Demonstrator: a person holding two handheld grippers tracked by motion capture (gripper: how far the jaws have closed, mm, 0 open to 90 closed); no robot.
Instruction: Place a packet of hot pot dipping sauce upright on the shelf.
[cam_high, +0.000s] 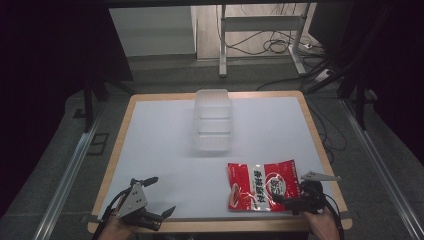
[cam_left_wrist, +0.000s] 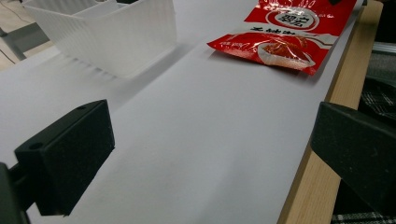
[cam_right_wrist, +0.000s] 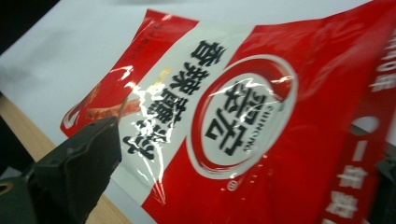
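Observation:
A red and white snack bag (cam_high: 260, 186) lies flat on the white table top (cam_high: 165, 140) near the front right corner. My right gripper (cam_high: 294, 199) is at the bag's near right edge. In the right gripper view its jaws stand wide apart, so the right gripper (cam_right_wrist: 233, 182) is open, with the bag (cam_right_wrist: 243, 116) spread between them; I cannot tell whether they touch it. My left gripper (cam_high: 160, 196) hovers open at the front left edge, nothing between its jaws (cam_left_wrist: 210, 163). The bag (cam_left_wrist: 285, 32) shows far ahead of it.
A clear plastic container (cam_high: 213, 120) with compartments stands in the middle of the table, also close ahead in the left gripper view (cam_left_wrist: 107, 32). The wooden table rim (cam_high: 320, 135) runs around the white top. Cables and a metal stand (cam_high: 260, 30) are on the floor beyond.

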